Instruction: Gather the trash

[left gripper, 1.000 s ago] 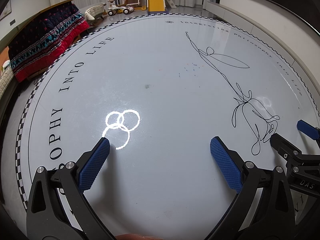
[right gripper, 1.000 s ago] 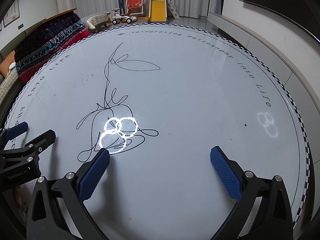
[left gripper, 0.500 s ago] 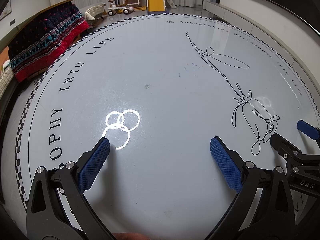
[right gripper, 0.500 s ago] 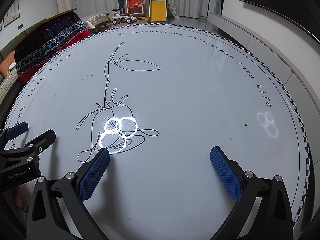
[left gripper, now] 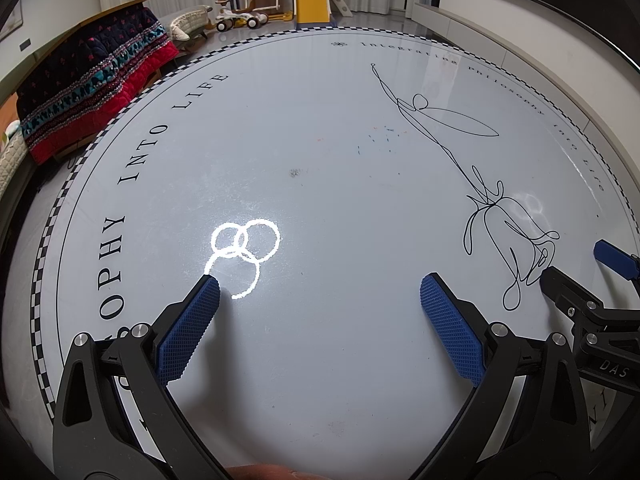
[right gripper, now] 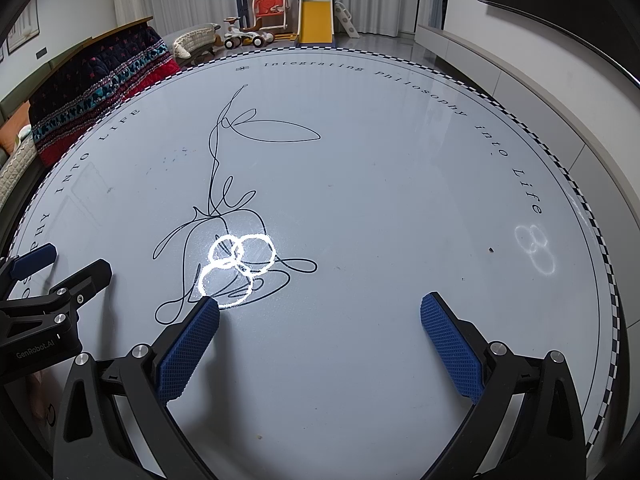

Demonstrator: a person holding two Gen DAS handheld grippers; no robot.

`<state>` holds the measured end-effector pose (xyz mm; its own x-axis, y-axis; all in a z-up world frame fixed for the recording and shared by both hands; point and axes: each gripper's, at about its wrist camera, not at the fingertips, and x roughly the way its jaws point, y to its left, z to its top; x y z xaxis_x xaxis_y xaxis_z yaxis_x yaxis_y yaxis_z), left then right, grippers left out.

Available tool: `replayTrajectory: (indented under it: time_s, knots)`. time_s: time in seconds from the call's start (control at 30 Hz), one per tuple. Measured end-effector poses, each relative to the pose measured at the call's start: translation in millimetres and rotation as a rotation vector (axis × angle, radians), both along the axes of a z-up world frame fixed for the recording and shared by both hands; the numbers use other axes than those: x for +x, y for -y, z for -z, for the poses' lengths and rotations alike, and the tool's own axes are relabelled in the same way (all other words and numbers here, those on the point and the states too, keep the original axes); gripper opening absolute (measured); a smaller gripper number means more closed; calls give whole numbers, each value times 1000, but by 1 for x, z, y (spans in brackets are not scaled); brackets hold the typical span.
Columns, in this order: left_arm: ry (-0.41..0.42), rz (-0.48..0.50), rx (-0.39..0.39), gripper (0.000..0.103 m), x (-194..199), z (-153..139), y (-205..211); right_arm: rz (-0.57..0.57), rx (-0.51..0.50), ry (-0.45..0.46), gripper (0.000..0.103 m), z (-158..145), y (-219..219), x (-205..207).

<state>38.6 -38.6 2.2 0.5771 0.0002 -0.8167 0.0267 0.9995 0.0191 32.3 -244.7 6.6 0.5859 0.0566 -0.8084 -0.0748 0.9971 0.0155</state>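
step: search, nothing collected | left gripper (left gripper: 320, 294) spread, empty | right gripper (right gripper: 320, 314) spread, empty | trash: only a dark speck (right gripper: 491, 249) near round table (right gripper: 400, 152) right edge | next: locate trash, bin unseen

My right gripper (left gripper: 592, 272) was cut off by the left wrist view's edge at 3 o'clock, one blue fingertip (left gripper: 610, 254) running out of frame. My left gripper (right gripper: 52, 268) was likewise cropped at 9 o'clock in the right wrist view. A dark speck (right gripper: 491, 249) on the table (right gripper: 400, 184), toward 3 o'clock, was too small to identify. The rim lettering (left gripper: 576, 148) blurred at 2 o'clock.
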Motion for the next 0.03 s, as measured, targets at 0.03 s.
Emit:
replayTrajectory:
  time_s: [0.03]
  knots:
    - [0, 0, 0, 97, 0, 0, 0, 0, 0, 0, 100, 0, 0, 0]
